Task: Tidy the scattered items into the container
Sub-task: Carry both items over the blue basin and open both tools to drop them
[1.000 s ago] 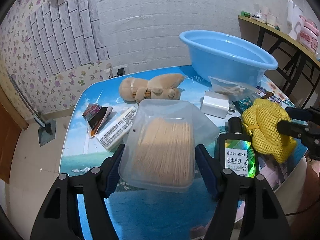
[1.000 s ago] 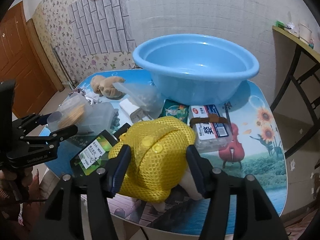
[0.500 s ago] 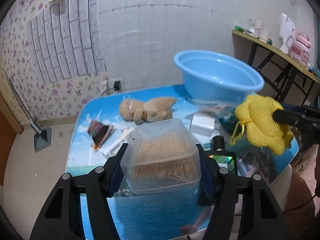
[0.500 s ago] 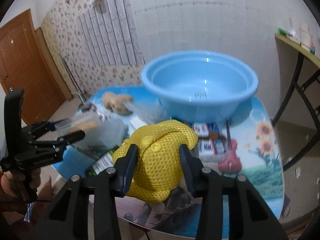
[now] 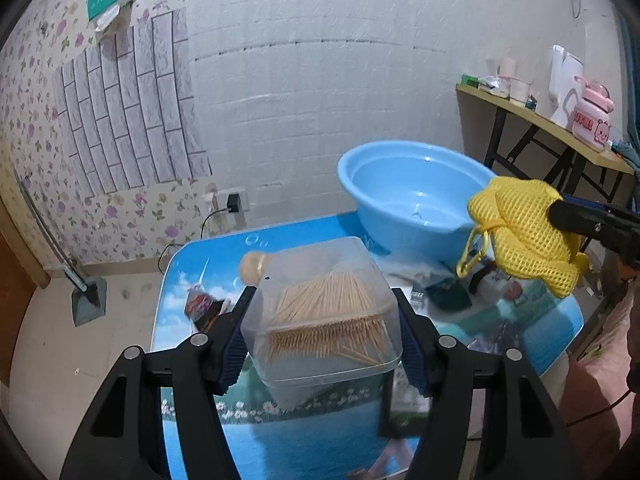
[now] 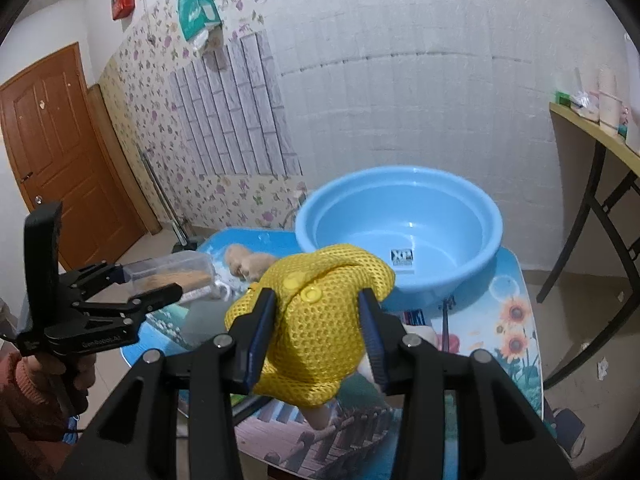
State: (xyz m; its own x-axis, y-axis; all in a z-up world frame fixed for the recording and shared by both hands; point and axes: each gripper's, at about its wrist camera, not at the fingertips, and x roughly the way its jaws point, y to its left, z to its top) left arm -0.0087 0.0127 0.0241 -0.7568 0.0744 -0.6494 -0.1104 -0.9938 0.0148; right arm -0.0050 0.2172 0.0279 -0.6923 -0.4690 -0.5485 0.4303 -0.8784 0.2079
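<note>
Above the picture-printed table point(image 6: 516, 280) both loads now hang lifted — left gripper point(image 5: 322, 340) clamping the clear plastic toothpick box point(image 5: 324, 312), right gripper point(image 6: 316, 332) squeezing the yellow mesh-clad toy point(image 6: 316, 320) — ready for the empty blue basin point(image 6: 400, 236) behind.

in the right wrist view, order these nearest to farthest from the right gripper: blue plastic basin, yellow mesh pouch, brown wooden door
1. yellow mesh pouch, clamped between the right gripper fingers
2. blue plastic basin, on the table just beyond
3. brown wooden door, far left wall

Blue basin point(image 6: 400, 216); yellow mesh pouch point(image 6: 320, 320); floral wallpaper point(image 5: 24, 128).
</note>
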